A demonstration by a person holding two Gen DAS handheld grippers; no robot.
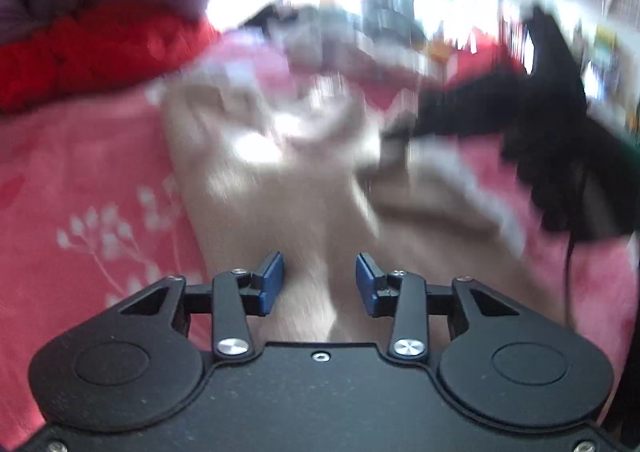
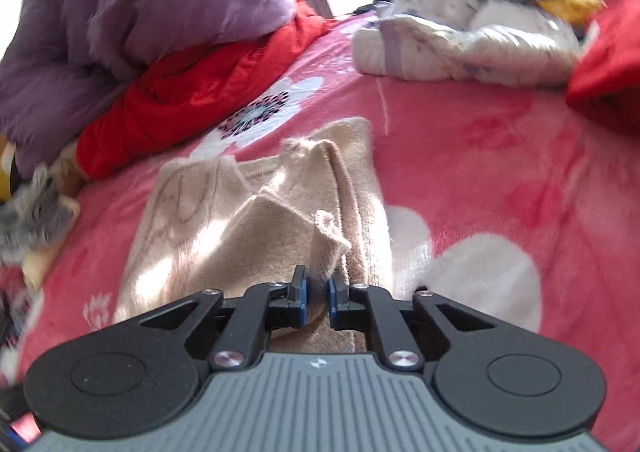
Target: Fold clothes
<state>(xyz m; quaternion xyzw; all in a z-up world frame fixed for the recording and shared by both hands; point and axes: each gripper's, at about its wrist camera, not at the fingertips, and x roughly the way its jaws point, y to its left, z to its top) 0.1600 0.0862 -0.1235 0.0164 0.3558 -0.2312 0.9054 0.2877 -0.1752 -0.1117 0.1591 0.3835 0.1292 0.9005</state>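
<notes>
A beige knitted garment [image 1: 280,188] lies crumpled on a pink flowered blanket [image 1: 80,172]; the left wrist view is blurred. My left gripper [image 1: 321,276] hovers over the garment's near end, its blue pads [image 1: 276,278] wide apart with nothing pinched. In the right wrist view the same beige garment [image 2: 224,236] lies partly folded on the blanket [image 2: 500,156]. My right gripper [image 2: 317,290] stands at its near right edge. Its pads are almost together, and a raised flap of the beige knit sticks up from between them.
A red jacket [image 2: 192,92] and a purple duvet [image 2: 160,0] are heaped at the left. A black garment [image 1: 552,132] hangs at the right. White padded bundles [image 2: 460,44] and a red cloth [image 2: 612,64] lie at the far right, a grey fluffy thing [image 2: 36,216] at the left edge.
</notes>
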